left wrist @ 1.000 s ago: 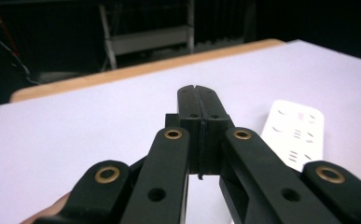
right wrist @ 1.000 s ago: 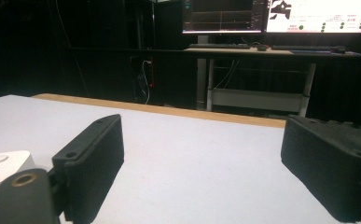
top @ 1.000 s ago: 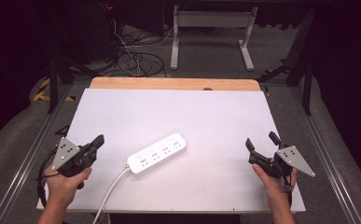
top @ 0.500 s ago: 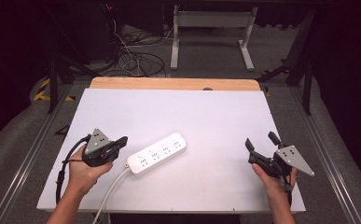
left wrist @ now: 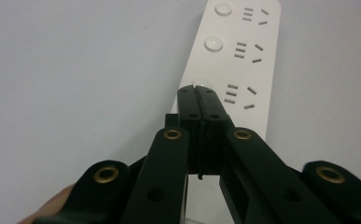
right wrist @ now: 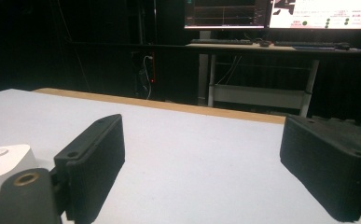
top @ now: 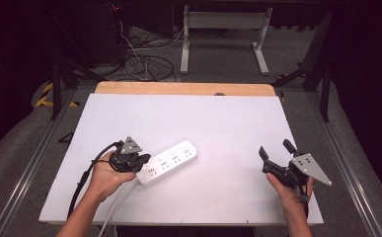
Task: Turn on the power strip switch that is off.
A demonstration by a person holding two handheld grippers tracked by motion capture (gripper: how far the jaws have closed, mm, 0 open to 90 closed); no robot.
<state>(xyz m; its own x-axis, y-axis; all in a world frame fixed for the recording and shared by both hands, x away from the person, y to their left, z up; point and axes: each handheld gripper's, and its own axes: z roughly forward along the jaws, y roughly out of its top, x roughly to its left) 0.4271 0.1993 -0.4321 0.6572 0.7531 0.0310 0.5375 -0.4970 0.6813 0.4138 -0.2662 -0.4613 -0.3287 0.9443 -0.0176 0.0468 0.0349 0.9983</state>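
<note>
The white worktop point(top: 218, 123) carries a white power strip point(top: 168, 161), lying slantwise left of centre with its cable trailing off toward the near edge. The left tongs point(top: 140, 163) are pressed together with nothing between them — their tips rest over the strip's near end, by one of its round buttons point(left wrist: 214, 44). The right tongs point(top: 273, 150) sit well apart at the right side, spread and empty, though their jaws have just been closing a little.

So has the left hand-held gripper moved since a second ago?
Yes. The left hand-held gripper has moved rightward across the table, reaching the power strip.
</note>
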